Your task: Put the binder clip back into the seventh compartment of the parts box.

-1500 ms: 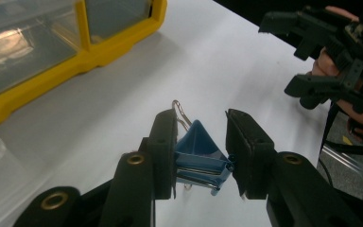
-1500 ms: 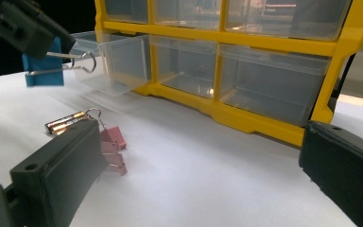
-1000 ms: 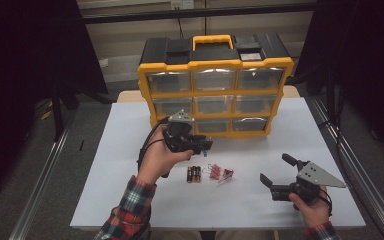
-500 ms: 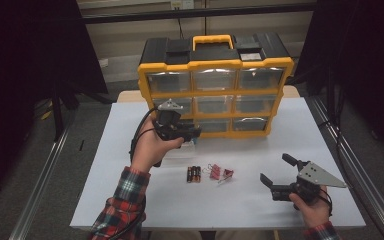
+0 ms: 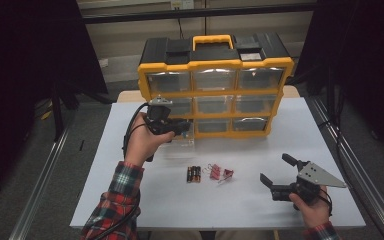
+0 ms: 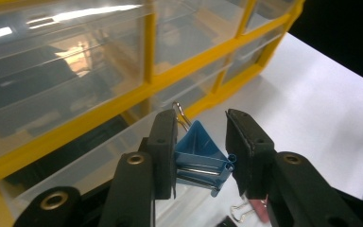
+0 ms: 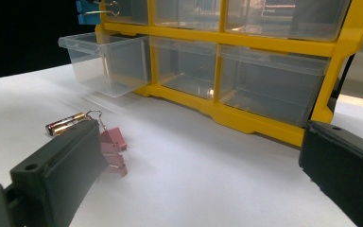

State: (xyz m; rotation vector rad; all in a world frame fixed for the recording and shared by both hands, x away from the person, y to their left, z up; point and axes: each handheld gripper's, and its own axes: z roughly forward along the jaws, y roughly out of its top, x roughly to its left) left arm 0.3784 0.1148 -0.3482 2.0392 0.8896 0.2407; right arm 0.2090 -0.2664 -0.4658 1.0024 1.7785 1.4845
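Note:
My left gripper is shut on a blue binder clip and holds it just over the pulled-out clear drawer at the bottom left of the yellow organiser. In the left gripper view the clip sits between my two black pads, with the drawer's rim below. The right gripper view shows the blue clip above that drawer. My right gripper rests low at the table's front right, open with nothing between its jaws.
Several batteries and pink binder clips lie mid-table, in front of the organiser. In the right gripper view the batteries and pink clips lie just past my left jaw. The organiser's other drawers are closed.
My left hand has carried the blue clip leftward and away from me, from above the batteries to the open drawer. The right gripper has stayed put.

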